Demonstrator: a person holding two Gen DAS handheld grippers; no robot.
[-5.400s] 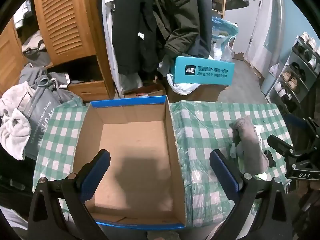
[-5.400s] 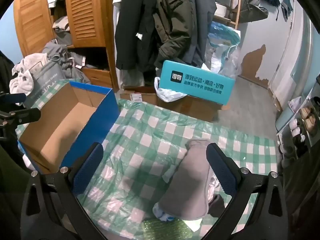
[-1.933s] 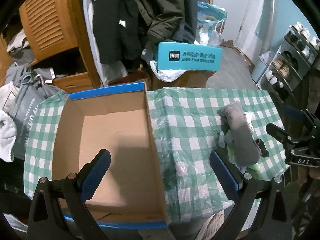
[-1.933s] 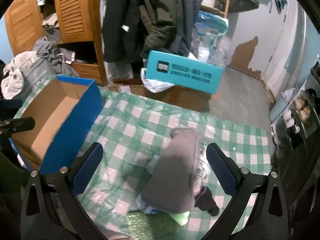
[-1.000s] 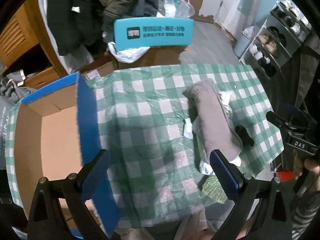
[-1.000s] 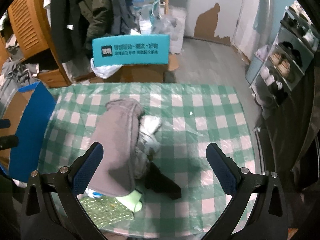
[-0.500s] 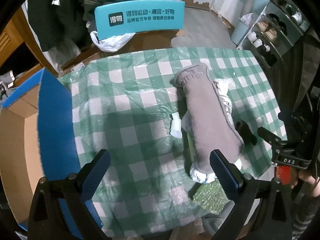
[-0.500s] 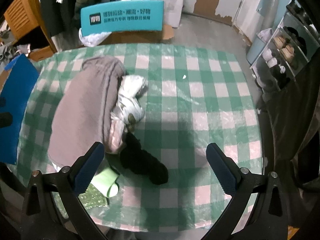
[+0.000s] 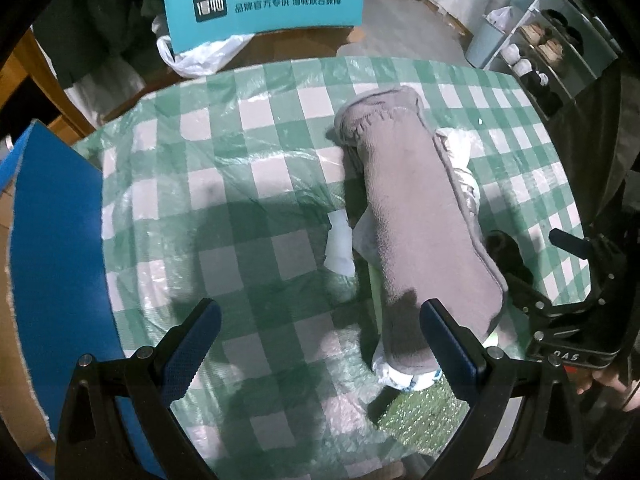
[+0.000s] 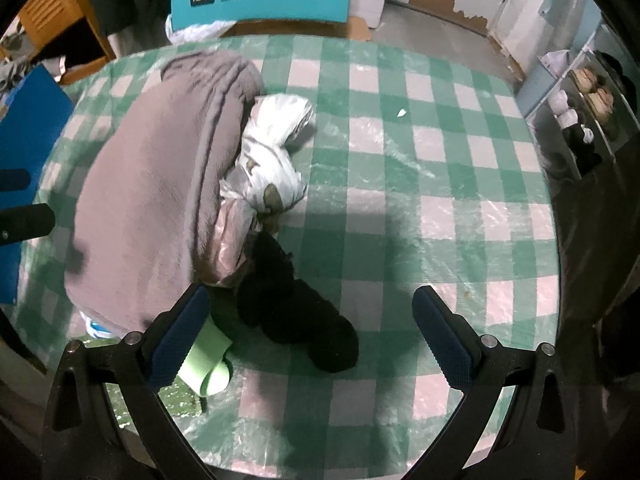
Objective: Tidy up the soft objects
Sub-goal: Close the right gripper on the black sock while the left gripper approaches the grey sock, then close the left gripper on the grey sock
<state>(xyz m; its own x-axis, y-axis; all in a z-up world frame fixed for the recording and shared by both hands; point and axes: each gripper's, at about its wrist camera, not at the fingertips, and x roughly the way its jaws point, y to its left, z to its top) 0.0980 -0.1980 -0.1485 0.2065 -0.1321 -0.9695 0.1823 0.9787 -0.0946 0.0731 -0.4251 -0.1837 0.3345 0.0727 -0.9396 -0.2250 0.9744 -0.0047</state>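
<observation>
- Right claw (image 10: pixel 308 332) spread wide, empty, over black sock (image 10: pixel 296 300), lower centre.
- Left claw (image 9: pixel 320 344) also released; grey cloth (image 9: pixel 412 216) centre-right on counter (image 9: pixel 248 184).
- Risk: pile's tangled w/ white bundle (image 10: pixel 272 156), so grabbing one may drag others off the edge.
- Box (image 9: pixel 52 240) far left.

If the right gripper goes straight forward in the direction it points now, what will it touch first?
Most likely the black soft item, which lies between the open fingers of the right gripper on the checked tablecloth. The grey fleece roll sits off to the left. Depth is hard to judge here.
</observation>
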